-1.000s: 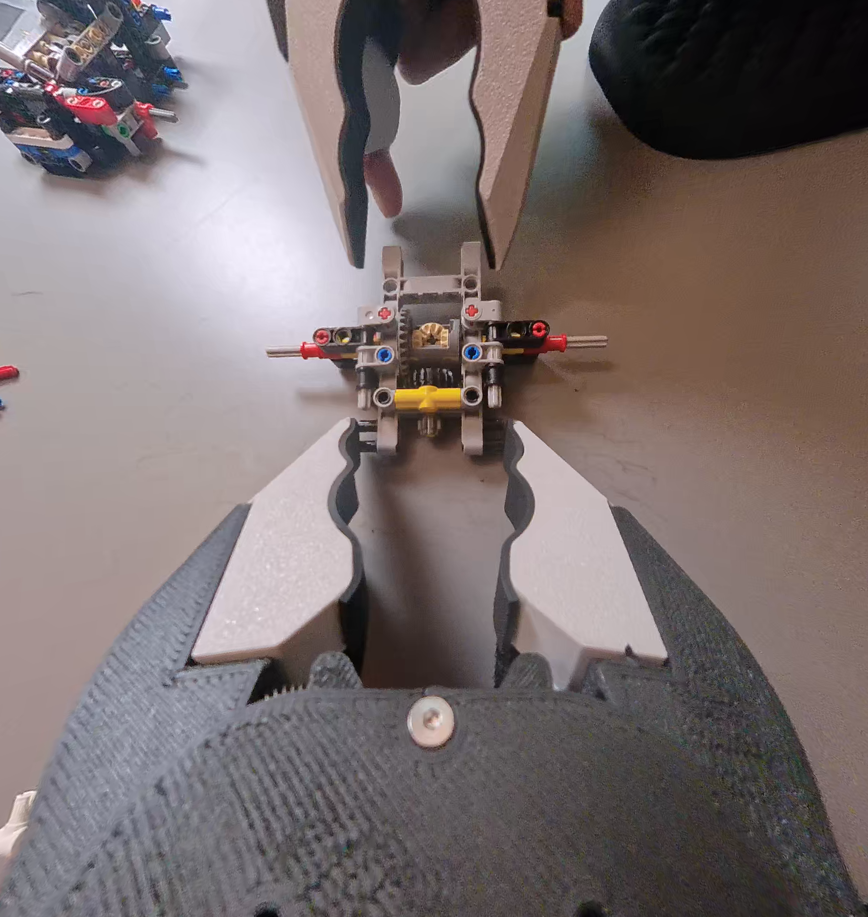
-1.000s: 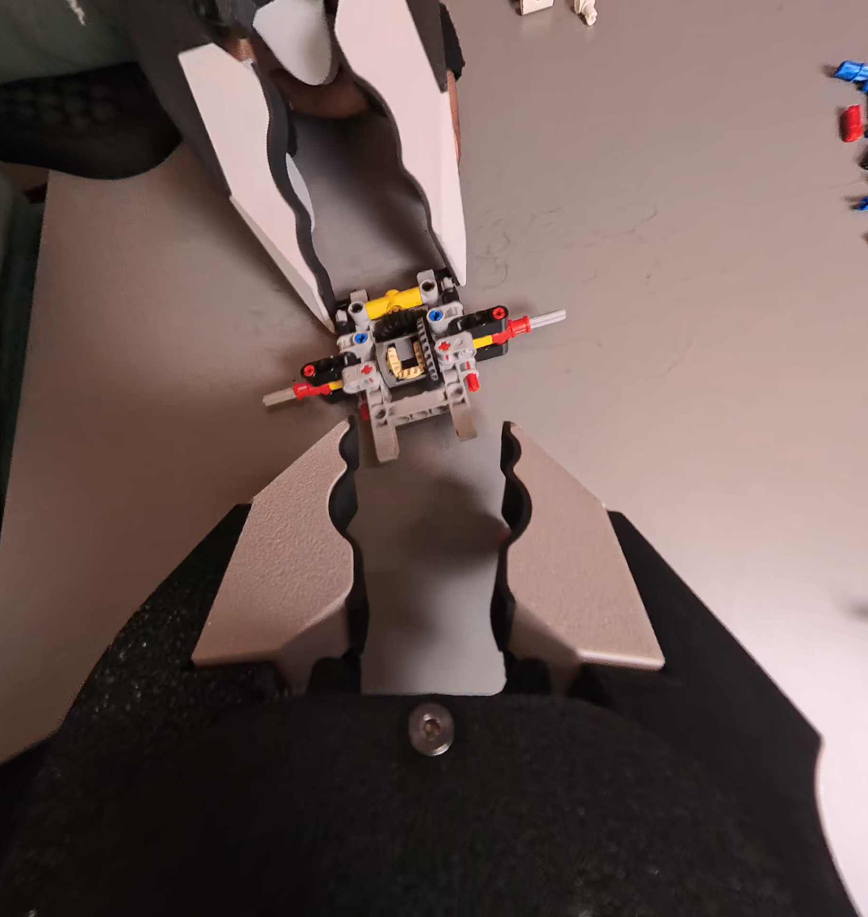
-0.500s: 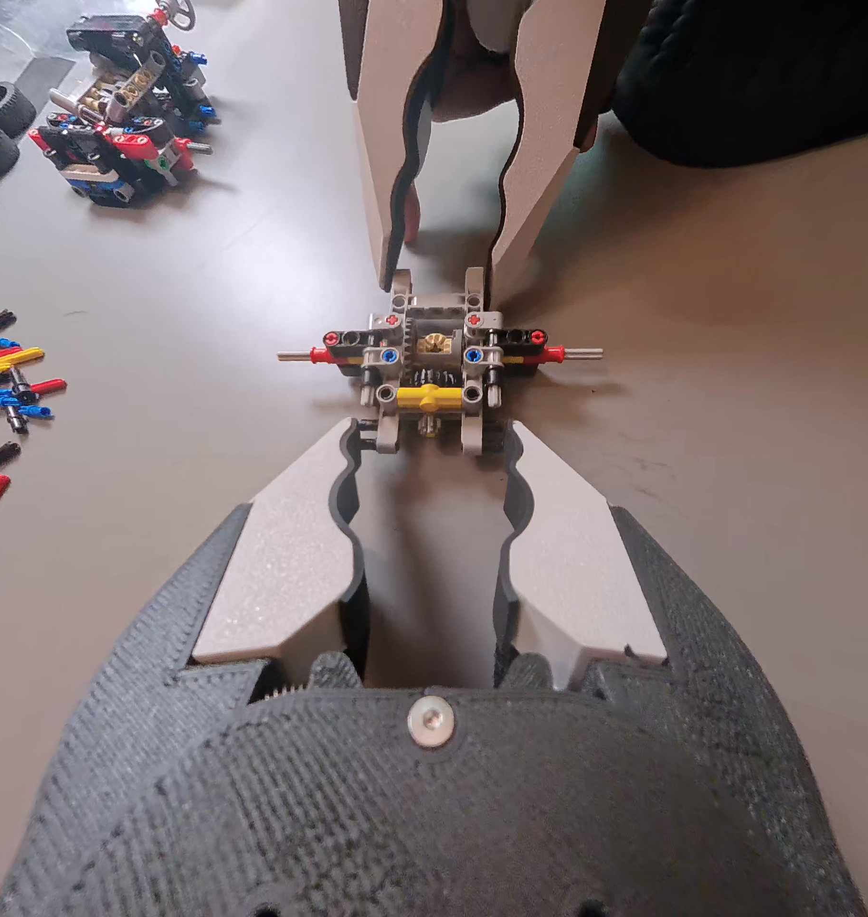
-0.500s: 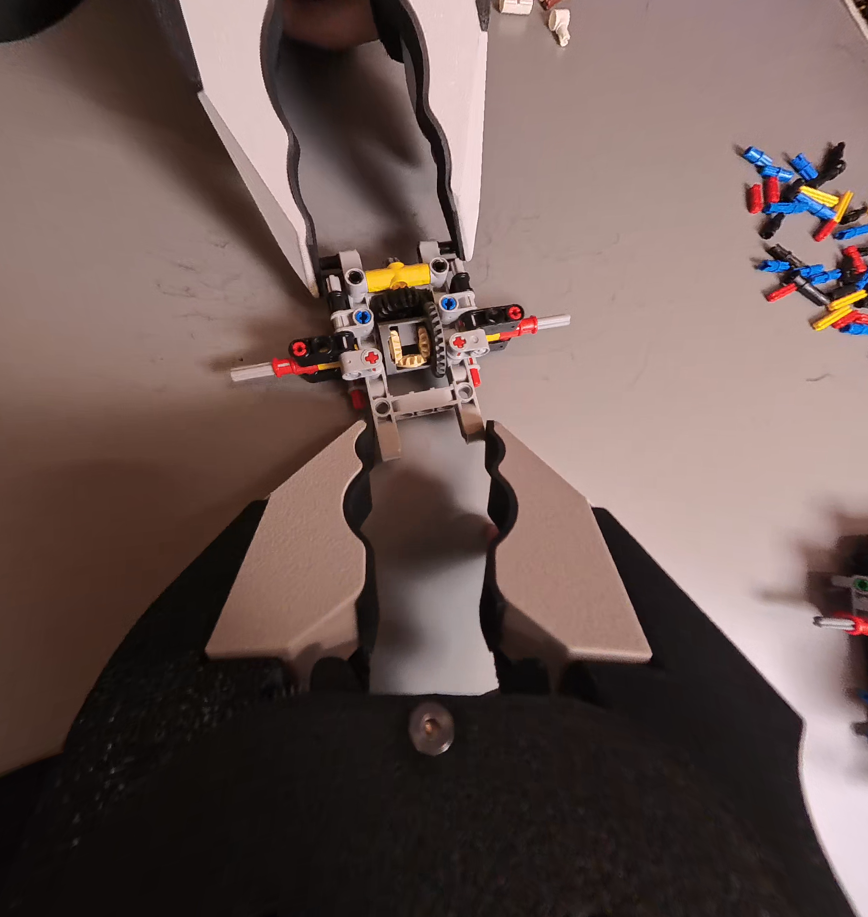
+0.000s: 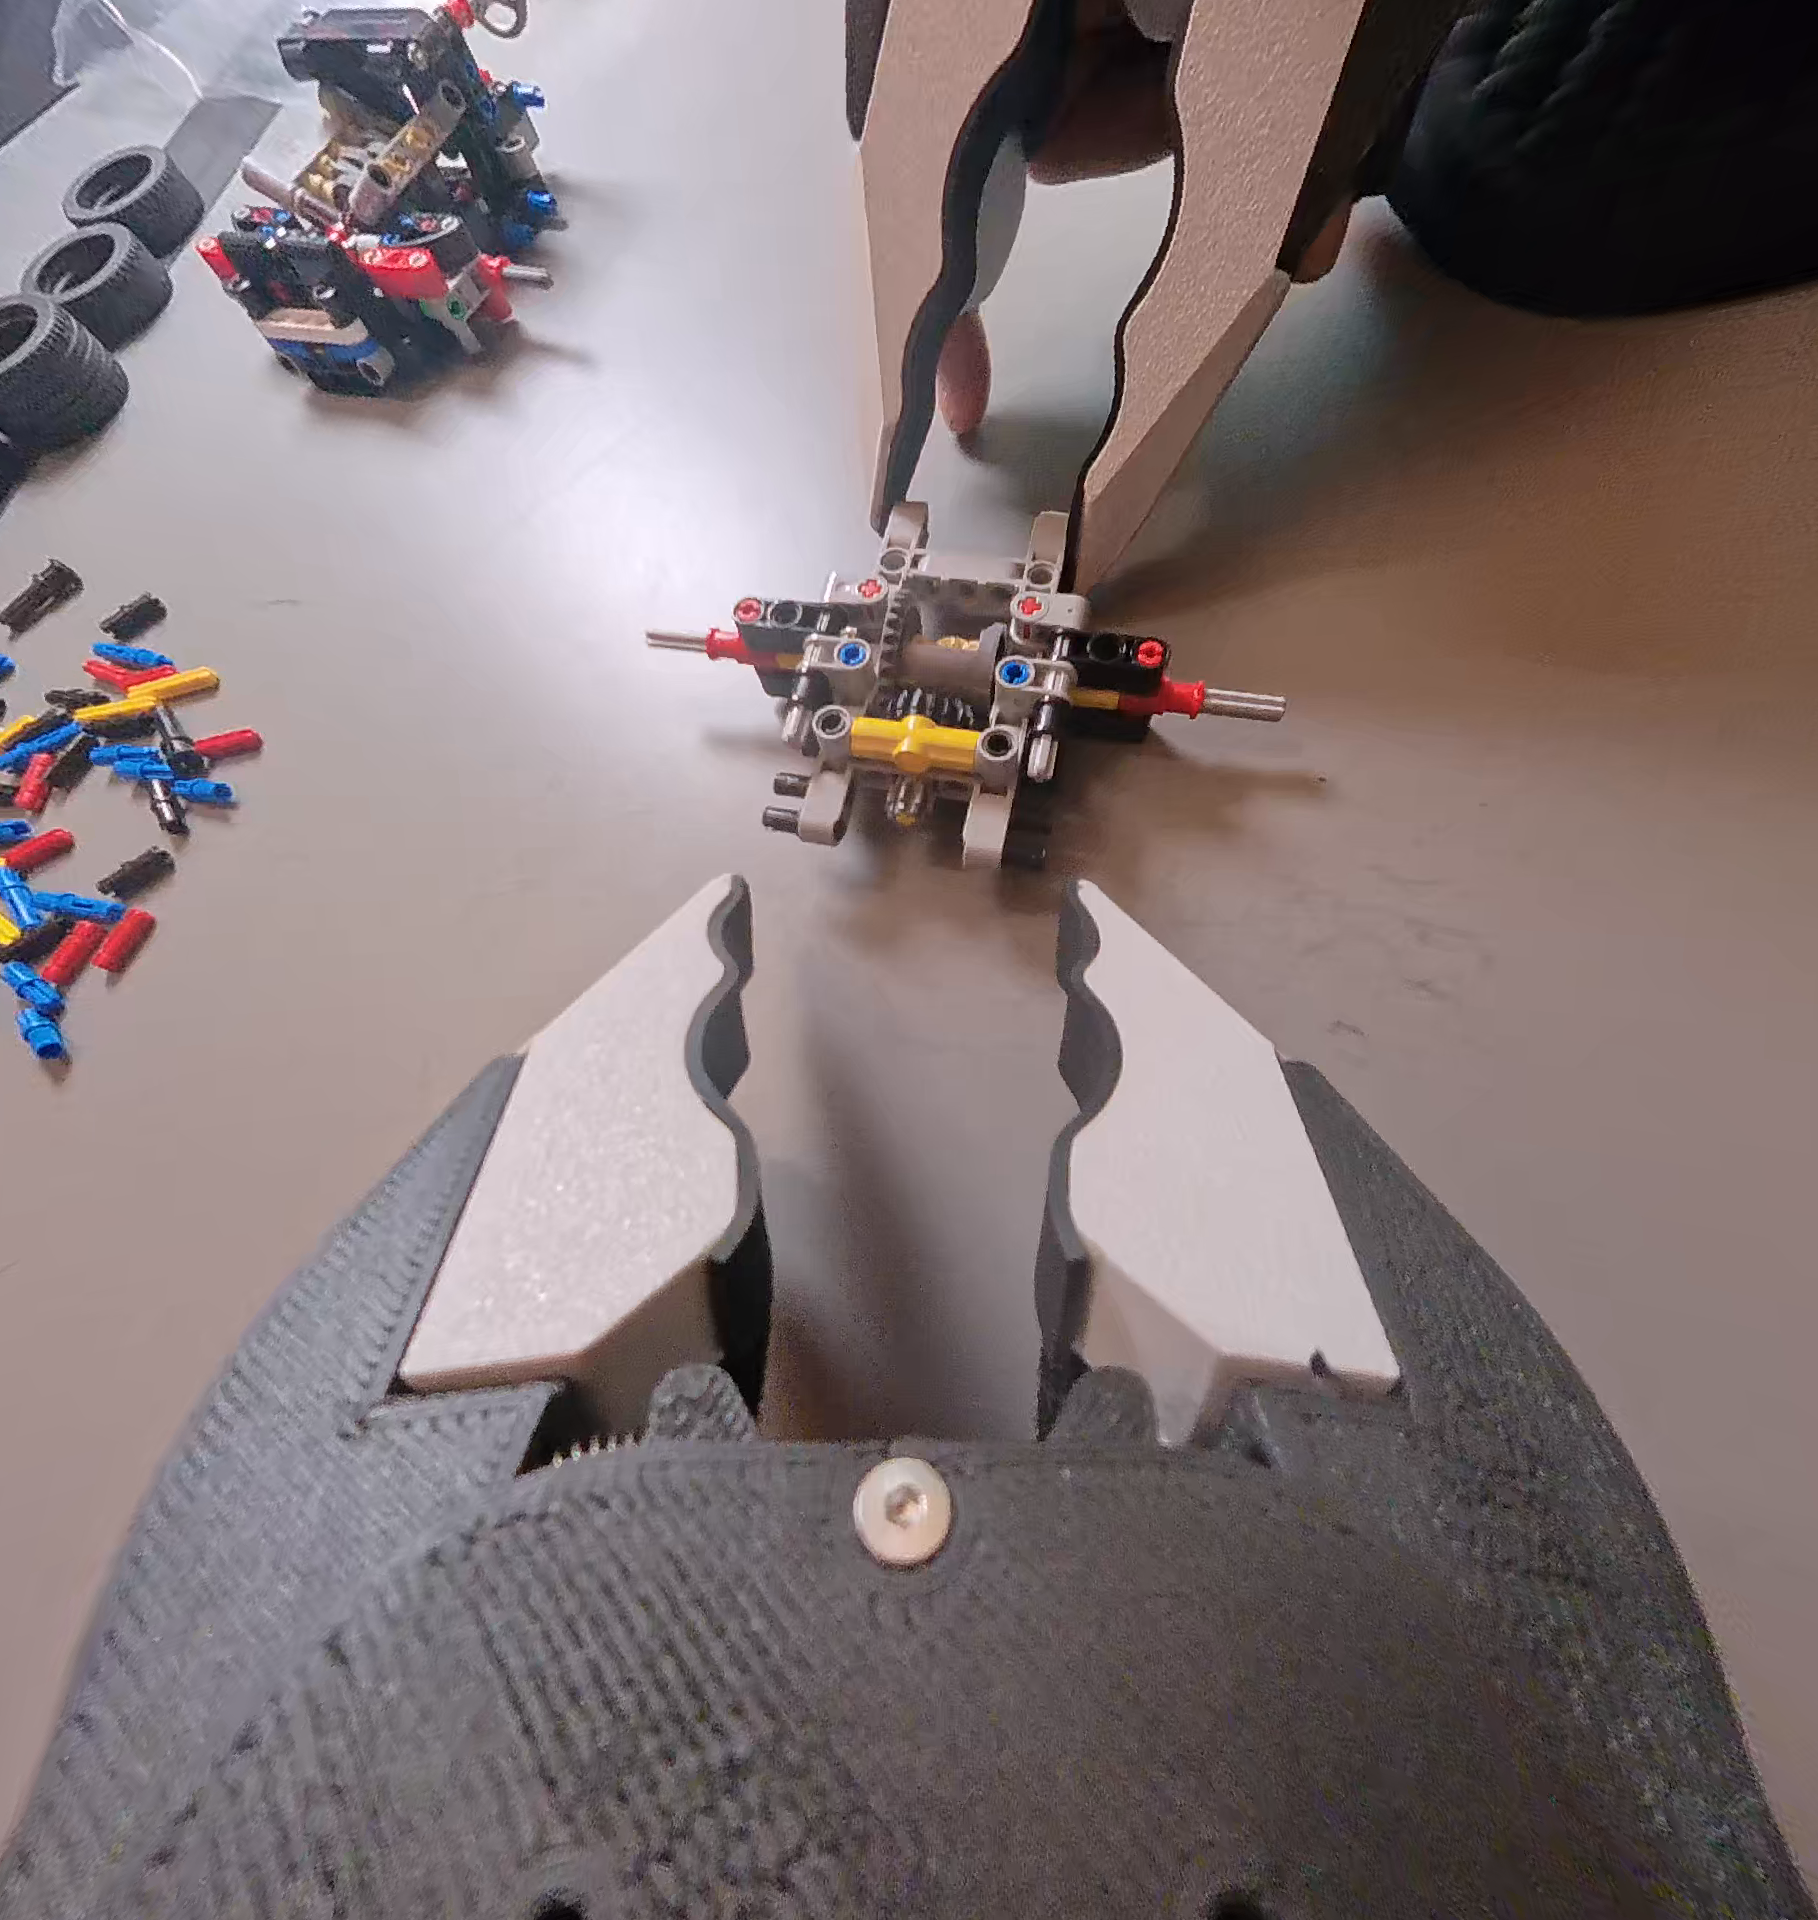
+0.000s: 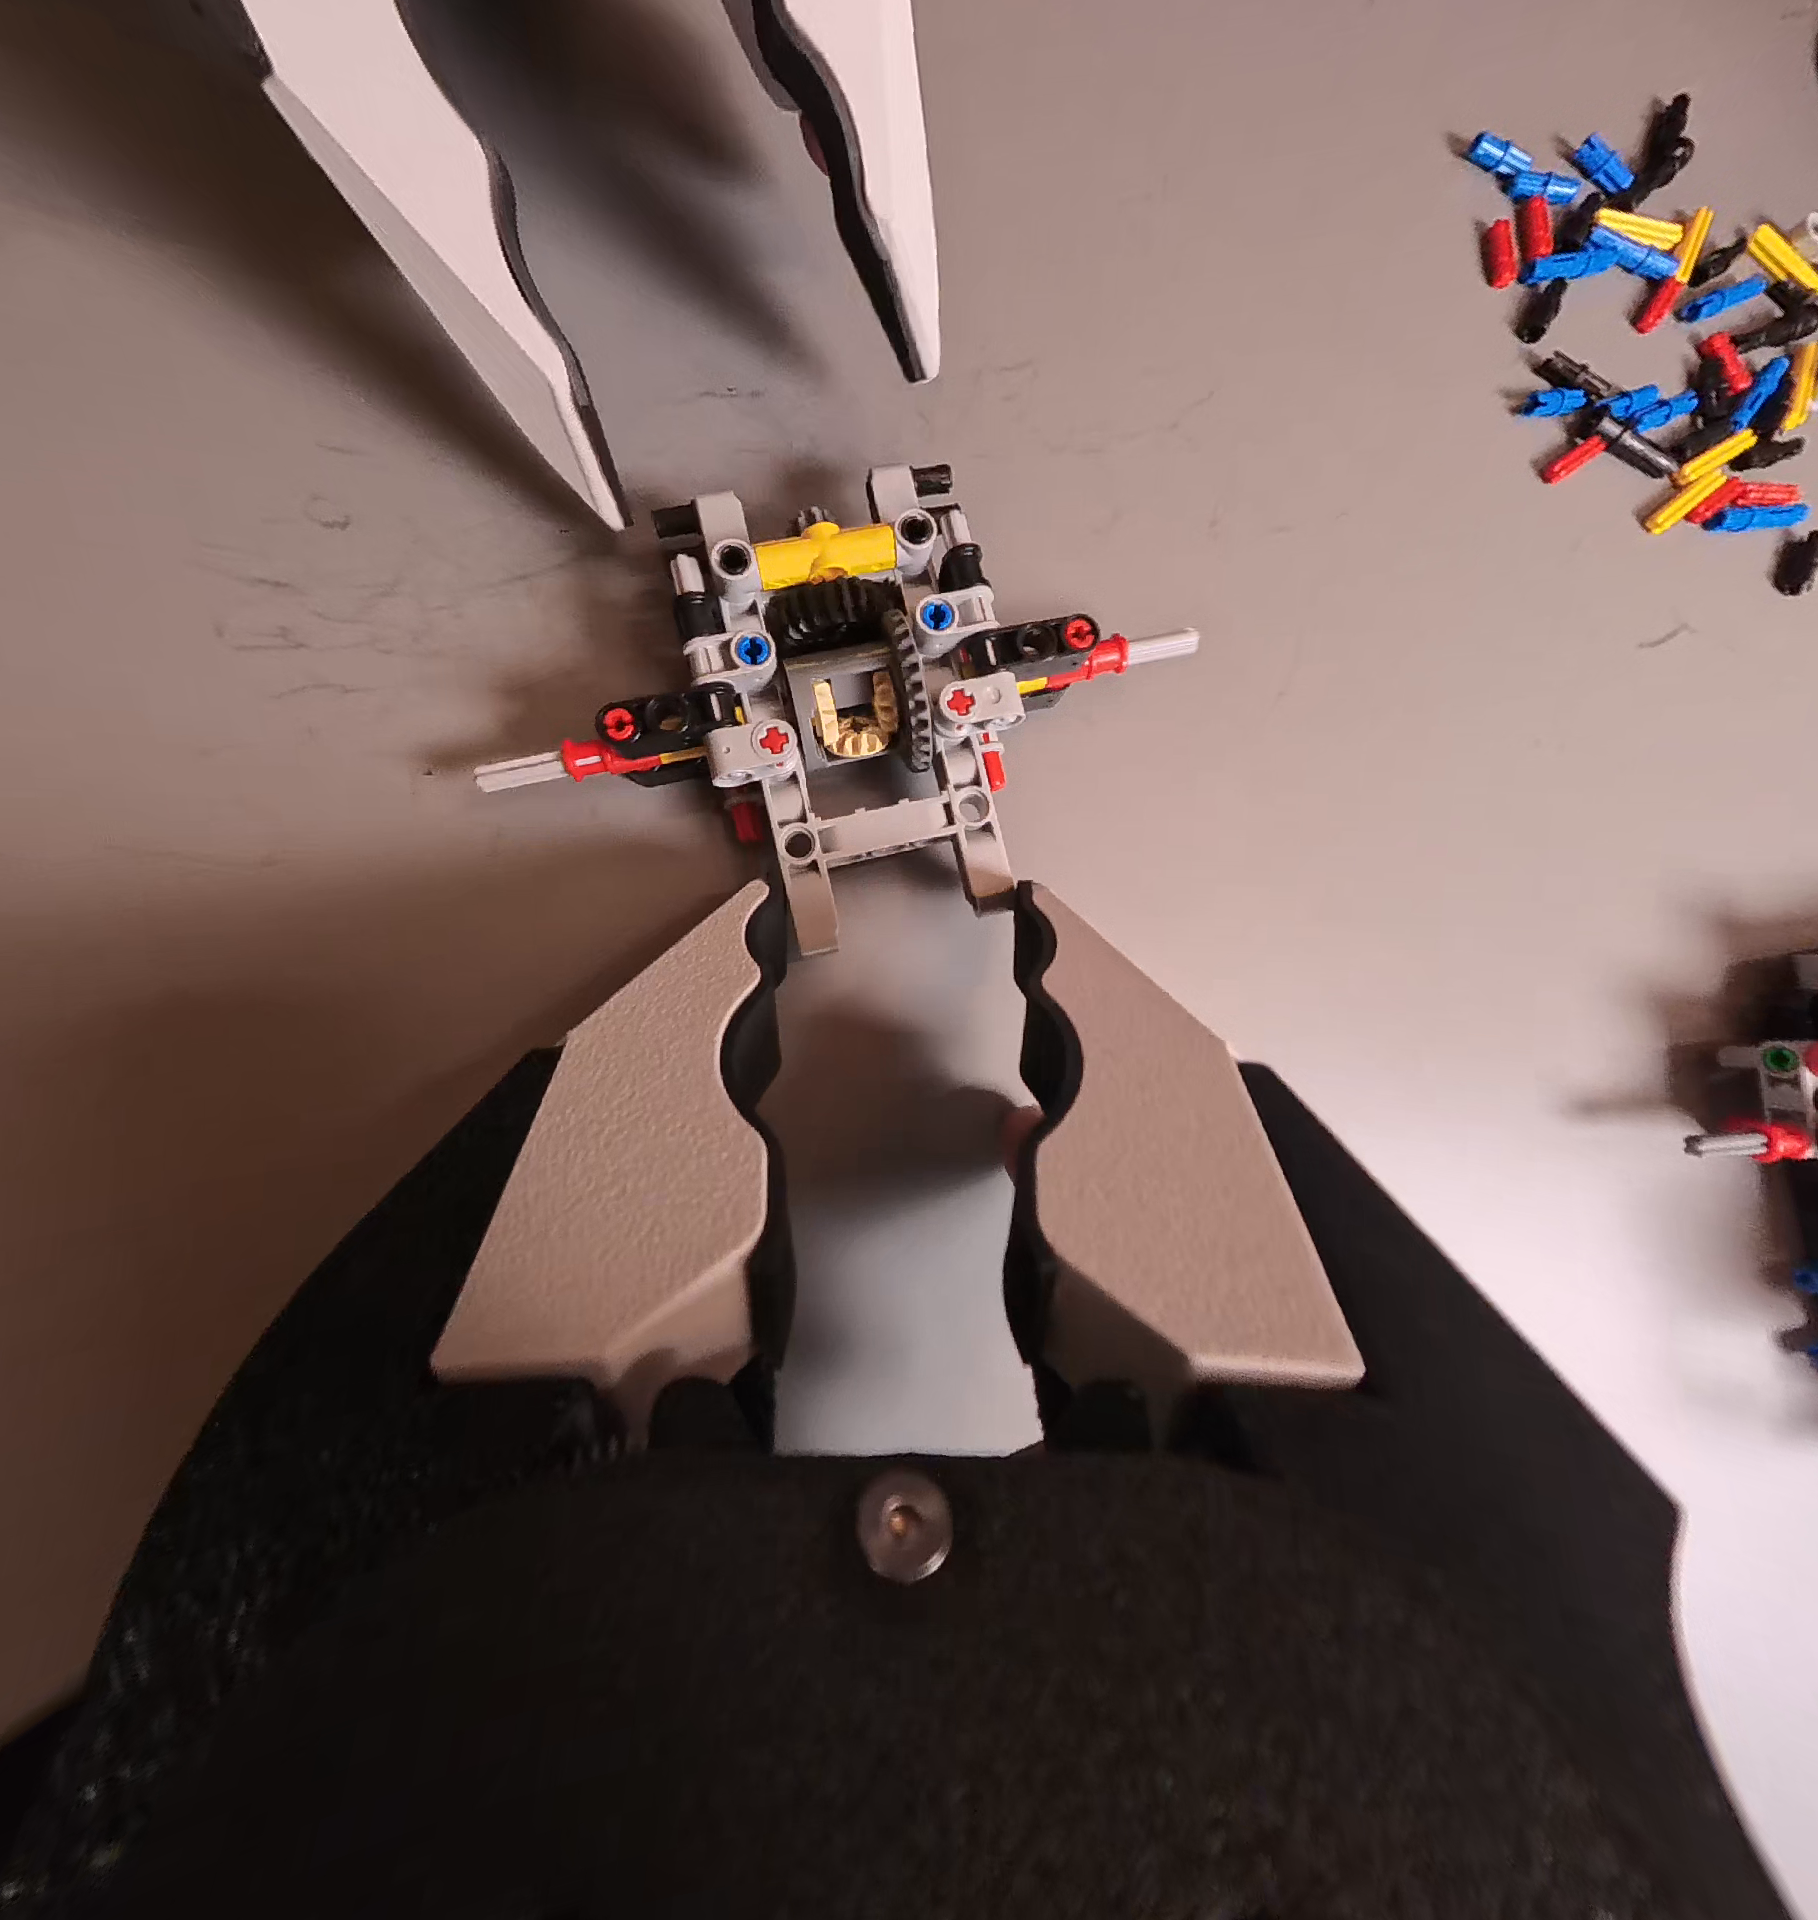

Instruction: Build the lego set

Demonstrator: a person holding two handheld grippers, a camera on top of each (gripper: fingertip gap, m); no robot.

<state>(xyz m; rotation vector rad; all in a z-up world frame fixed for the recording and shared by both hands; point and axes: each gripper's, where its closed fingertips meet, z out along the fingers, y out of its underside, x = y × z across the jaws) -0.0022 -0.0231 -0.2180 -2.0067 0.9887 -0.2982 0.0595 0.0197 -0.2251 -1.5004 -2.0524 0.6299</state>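
Note:
A small lego axle assembly [image 5: 936, 675], grey with a yellow connector, a gear and red-tipped axles sticking out both sides, lies on the table. It also shows in the right wrist view [image 6: 843, 686]. My right gripper [image 6: 894, 899] is closed on the assembly's two grey arms, one finger against the outside of each; it shows at the top of the left wrist view [image 5: 988, 530]. My left gripper [image 5: 907, 894] is open and empty, a short way back from the assembly's yellow end; it also shows in the right wrist view [image 6: 765, 447].
A pile of loose blue, red, yellow and black pins [image 5: 63, 821] lies at the left, also in the right wrist view [image 6: 1674, 312]. A larger built lego assembly [image 5: 385, 239] and black tyres [image 5: 43, 343] sit far left. A dark cloth bundle [image 5: 1632, 145] lies far right. The gap from one gripper's tips to the other's is roughly 9 cm.
My left gripper has drawn back from the assembly's yellow end. My right gripper has narrowed onto the grey arms. The assembly has turned slightly.

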